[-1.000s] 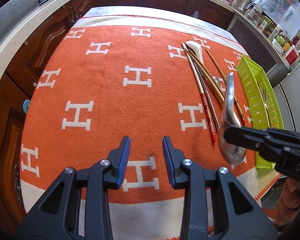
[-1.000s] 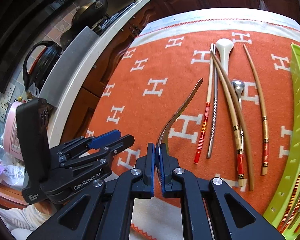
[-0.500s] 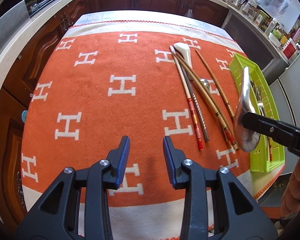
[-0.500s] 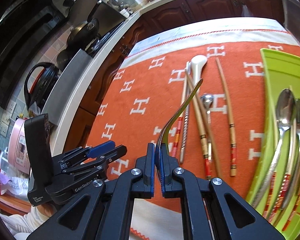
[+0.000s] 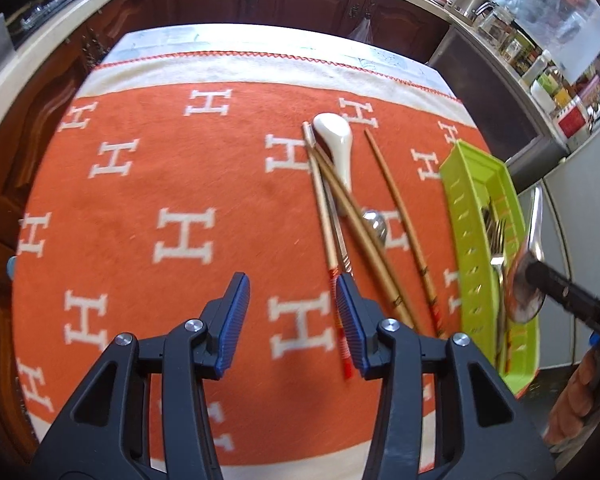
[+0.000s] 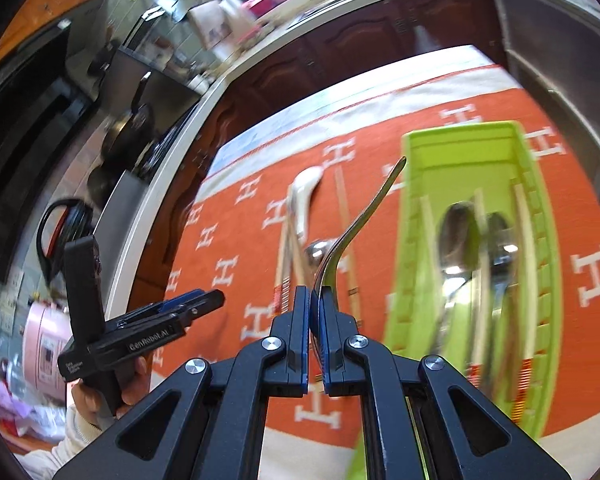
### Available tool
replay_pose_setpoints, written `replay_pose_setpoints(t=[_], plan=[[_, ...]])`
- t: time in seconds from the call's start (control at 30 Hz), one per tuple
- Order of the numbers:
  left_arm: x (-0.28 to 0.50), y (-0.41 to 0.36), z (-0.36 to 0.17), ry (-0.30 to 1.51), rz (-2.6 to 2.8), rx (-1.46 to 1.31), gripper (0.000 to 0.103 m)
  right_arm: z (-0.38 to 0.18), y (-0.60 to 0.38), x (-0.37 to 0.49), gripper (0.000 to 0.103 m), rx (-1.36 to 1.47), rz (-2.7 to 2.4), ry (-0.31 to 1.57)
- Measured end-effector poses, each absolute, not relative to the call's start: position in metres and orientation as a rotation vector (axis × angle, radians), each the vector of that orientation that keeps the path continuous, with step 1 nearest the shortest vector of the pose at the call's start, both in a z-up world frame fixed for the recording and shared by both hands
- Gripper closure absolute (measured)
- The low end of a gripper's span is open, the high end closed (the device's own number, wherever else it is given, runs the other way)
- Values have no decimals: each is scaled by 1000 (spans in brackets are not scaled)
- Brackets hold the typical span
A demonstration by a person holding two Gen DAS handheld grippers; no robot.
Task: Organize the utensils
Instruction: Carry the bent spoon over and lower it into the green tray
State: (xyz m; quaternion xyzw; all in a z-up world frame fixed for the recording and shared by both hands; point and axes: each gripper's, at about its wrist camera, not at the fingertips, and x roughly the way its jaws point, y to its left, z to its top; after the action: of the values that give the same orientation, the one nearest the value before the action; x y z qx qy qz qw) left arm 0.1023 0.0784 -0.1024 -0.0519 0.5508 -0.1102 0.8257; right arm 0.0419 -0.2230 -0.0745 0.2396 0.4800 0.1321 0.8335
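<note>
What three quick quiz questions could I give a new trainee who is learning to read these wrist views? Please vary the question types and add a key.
1. True or false: the right claw is shut on a metal spoon.
2. Multiple choice: the green tray already holds A) nothing, B) cutlery, C) the white ceramic spoon.
3. Fill in: the left claw is ____ and holds nothing.

Key: 1 true; 2 B; 3 open.
</note>
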Motion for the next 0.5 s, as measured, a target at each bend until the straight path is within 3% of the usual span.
replay_pose_setpoints(t=[0.17, 0.33, 0.5], plan=[[126, 58, -108, 1221, -286, -173, 64, -87, -261, 45, 99, 537, 201, 1046], [138, 39, -121, 1296, -290, -196, 87, -106, -285, 41, 99, 571, 169, 1076], [140, 27, -133, 1337, -295, -216, 90, -118, -295, 43, 99, 598, 171, 1080]])
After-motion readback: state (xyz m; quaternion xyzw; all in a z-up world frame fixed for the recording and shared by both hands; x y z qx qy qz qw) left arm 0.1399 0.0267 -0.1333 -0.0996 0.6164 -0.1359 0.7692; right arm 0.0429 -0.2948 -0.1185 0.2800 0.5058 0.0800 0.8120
